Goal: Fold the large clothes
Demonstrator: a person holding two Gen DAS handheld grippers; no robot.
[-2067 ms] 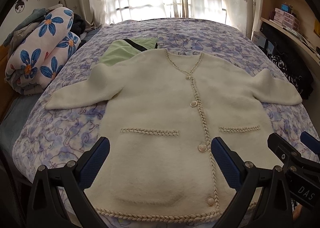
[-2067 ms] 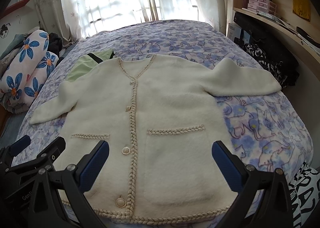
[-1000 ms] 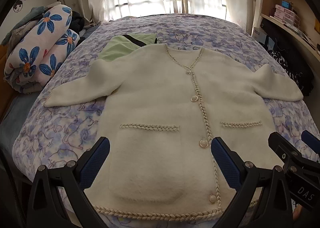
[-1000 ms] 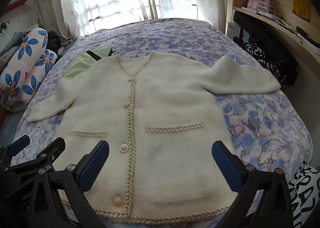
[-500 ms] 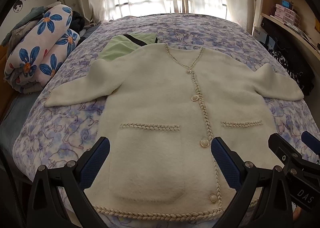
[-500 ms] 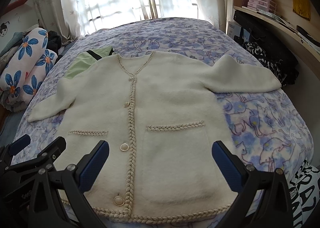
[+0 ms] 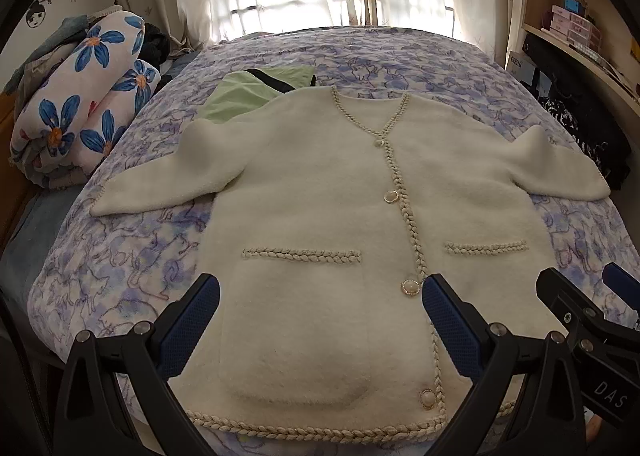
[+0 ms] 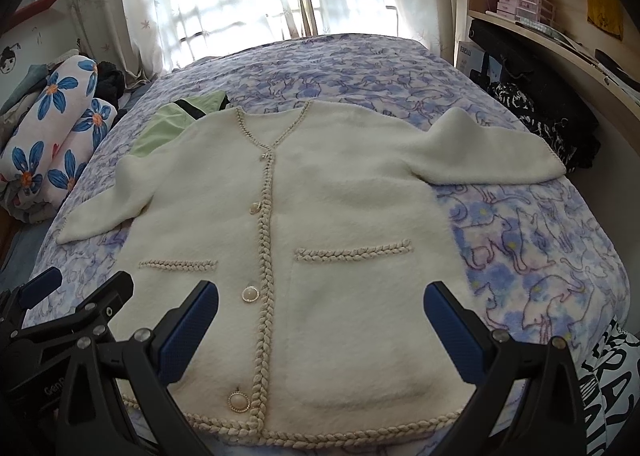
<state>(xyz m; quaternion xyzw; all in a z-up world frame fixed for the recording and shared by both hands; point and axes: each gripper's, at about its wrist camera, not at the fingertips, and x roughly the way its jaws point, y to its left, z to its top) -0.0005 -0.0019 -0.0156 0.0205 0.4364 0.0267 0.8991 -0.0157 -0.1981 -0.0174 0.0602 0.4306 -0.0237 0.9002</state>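
Observation:
A cream fluffy cardigan (image 7: 340, 192) (image 8: 320, 196) with braided trim, pearl buttons and two pockets lies flat, front up, on the bed, both sleeves spread out sideways. My left gripper (image 7: 320, 320) hovers open above its lower left pocket, near the hem. Over the lower right pocket my right gripper (image 8: 320, 320) is open too, nothing between its blue pads (image 8: 452, 332). Each gripper shows at the edge of the other's view.
The bed's purple floral cover (image 7: 120, 256) (image 8: 540, 256) surrounds the cardigan. A light green garment (image 7: 248, 94) peeks out under its left shoulder. A rolled flowered blanket (image 7: 80, 104) lies at the left. Shelves and dark bags (image 8: 552, 108) stand at the right; curtains hang behind.
Both views have shifted only slightly over the cardigan. The grippers stay open and the cardigan has not moved.

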